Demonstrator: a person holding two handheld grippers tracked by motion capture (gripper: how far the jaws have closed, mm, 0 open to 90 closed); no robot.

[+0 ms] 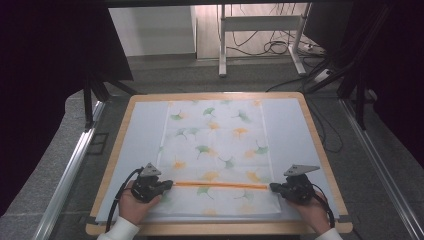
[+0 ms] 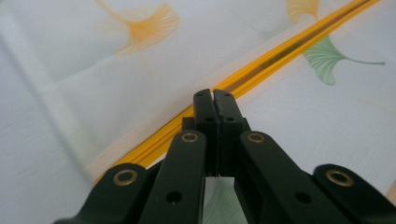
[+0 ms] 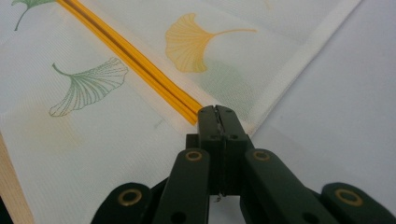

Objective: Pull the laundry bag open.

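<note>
A white cloth printed with green and orange ginkgo leaves lies flat on the table. Its orange edge runs straight across the near part, over more cloth beneath. My left gripper is shut on the left end of that edge. In the left gripper view the closed jaws pinch the orange edge. My right gripper is shut on the right end. The right gripper view has its jaws closed where the orange edge ends, near the cloth's white side hem.
The table has a wooden rim and a pale mat bare on both sides of the cloth. Metal rails flank the table. A white stand and cables sit on the floor beyond.
</note>
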